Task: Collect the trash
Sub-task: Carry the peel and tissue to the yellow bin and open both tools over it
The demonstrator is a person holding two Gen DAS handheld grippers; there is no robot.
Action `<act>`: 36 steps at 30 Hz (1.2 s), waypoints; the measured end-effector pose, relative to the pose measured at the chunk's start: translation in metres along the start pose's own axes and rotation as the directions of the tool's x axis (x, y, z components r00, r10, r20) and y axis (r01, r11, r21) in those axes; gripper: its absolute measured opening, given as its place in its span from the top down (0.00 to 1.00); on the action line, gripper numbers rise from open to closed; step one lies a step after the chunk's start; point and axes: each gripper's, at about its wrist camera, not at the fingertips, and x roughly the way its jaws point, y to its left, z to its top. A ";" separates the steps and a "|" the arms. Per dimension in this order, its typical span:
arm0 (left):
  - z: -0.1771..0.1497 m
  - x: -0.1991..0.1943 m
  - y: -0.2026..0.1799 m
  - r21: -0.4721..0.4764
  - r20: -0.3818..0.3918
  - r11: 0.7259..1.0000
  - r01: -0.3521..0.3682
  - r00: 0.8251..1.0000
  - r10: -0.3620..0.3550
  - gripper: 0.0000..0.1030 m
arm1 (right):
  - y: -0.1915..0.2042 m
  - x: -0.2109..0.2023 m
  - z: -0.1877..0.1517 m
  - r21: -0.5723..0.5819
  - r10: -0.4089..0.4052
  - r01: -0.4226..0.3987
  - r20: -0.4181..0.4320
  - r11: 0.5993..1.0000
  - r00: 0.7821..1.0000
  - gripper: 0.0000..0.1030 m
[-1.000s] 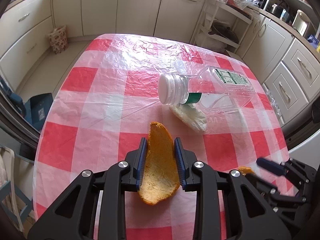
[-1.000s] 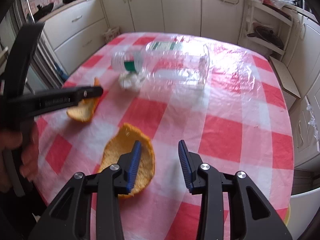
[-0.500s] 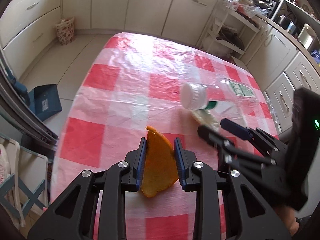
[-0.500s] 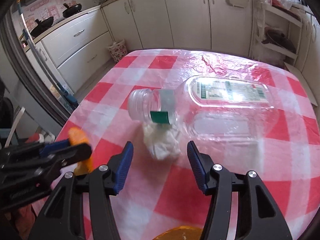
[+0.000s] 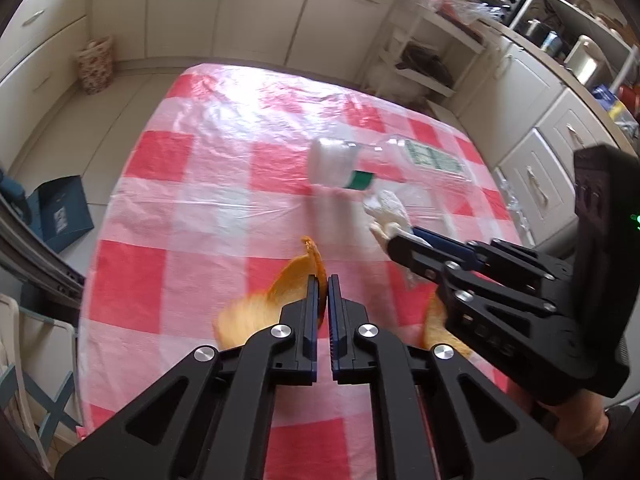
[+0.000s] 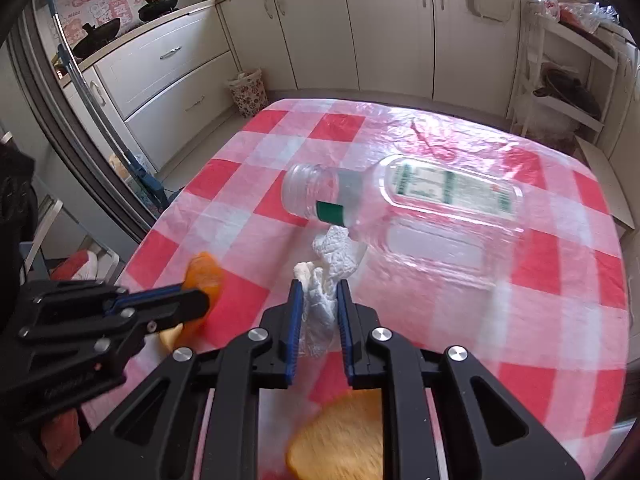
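Sitting pinched at the lower centre of the left wrist view, an orange peel (image 5: 298,280) is clamped in the left claw (image 5: 323,280), whose jaws are nearly closed on its edge. Lower centre in the right wrist view, the right claw (image 6: 318,286) grips a crumpled white tissue (image 6: 326,276) between narrowed jaws. Just beyond lies a clear plastic bottle (image 6: 404,204) on its side on the red checked tablecloth (image 6: 560,280). Another peel (image 6: 340,436) lies under the right claw at the bottom edge.
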 end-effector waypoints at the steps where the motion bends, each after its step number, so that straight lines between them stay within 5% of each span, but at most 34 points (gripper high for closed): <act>1: -0.001 -0.001 -0.004 0.008 0.003 1.000 0.012 1.000 -0.012 0.96 | -0.005 -0.009 -0.005 0.001 -0.008 0.008 0.003 1.000 1.000 0.82; 9: -0.009 -0.024 -0.052 0.083 0.070 0.990 0.114 0.990 -0.120 0.96 | -0.061 -0.076 -0.032 0.091 -0.065 0.059 0.063 0.994 0.996 0.82; 22: -0.052 -0.072 -0.173 0.364 0.216 0.930 0.052 0.966 -0.139 0.96 | -0.142 -0.173 -0.101 0.268 -0.243 0.200 0.139 0.942 0.960 0.82; 27: -0.061 -0.076 -0.212 0.426 0.213 0.902 0.077 0.960 -0.183 0.96 | -0.185 -0.187 -0.135 0.352 -0.323 0.276 0.081 0.894 0.943 0.82; 36: -0.082 -0.068 -0.278 0.502 0.158 0.852 0.152 0.952 -0.262 0.96 | -0.248 -0.164 -0.198 0.411 -0.368 0.395 -0.147 0.821 0.918 0.82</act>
